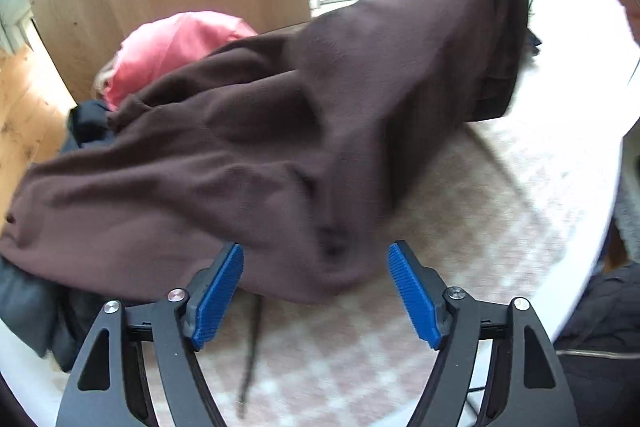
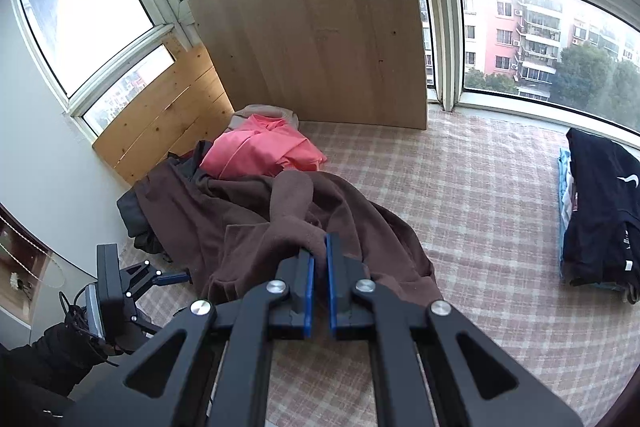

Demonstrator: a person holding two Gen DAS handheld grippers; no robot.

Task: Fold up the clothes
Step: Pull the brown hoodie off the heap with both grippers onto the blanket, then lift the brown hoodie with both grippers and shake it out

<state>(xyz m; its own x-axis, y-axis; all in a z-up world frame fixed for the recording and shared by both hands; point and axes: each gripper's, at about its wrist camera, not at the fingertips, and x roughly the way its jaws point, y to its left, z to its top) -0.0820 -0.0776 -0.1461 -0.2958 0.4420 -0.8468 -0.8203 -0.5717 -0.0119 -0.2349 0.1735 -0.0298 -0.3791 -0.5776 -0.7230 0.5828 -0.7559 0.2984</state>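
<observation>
We hold the brown garment (image 2: 304,223) with our right tongs (image 2: 319,259), which are closed on a bunch of its cloth, almost pad to pad. We judge that this grip is for lifting one end, so the garment hangs out and we can find its edges for folding. Most of it lies on the checked cover (image 2: 480,187) of what seems a bed, near the left, partly over a pile of dark clothes (image 2: 136,223) with a pink garment (image 2: 260,151) behind it.

Our left tongs (image 1: 316,291) are wide open and hold nothing; the brown cloth passes just beyond the blue pads (image 1: 224,291). We think they wait to take a second point on the lower edge.

The left view shows the cloth stretched up to the far right, where the other tongs pull it, and a thin dark cord (image 1: 250,355) hanging below. Only the right view shows the folded black stack (image 2: 600,211) at the right, well apart, and the wooden board (image 2: 320,27) by the window.
</observation>
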